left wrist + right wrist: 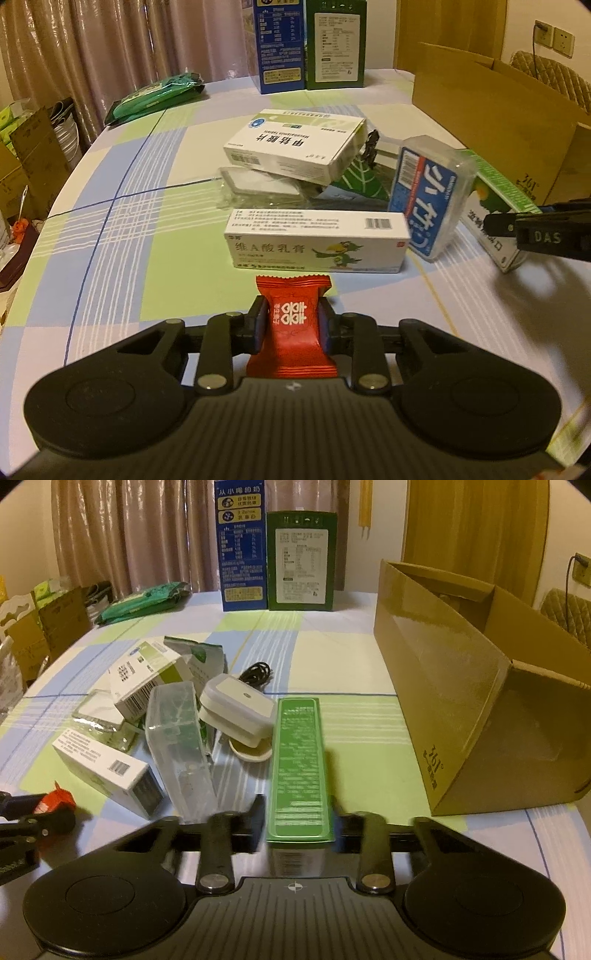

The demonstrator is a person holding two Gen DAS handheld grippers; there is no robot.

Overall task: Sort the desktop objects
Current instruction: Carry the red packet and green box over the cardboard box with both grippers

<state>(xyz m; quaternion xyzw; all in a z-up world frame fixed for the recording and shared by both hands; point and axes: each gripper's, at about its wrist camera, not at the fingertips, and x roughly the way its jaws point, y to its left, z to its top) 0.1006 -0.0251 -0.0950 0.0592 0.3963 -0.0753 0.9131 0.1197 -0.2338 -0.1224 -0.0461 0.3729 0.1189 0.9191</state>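
The green carton [298,768] lies flat on the worktop [369,738], its long axis running straight away from the right tongs [297,823], which are clamped on its near end. The open cardboard box [461,686] stands just to its right, nearer this hand. The left tongs [291,321] grip a red candy packet [291,325] near the worktop's front edge.
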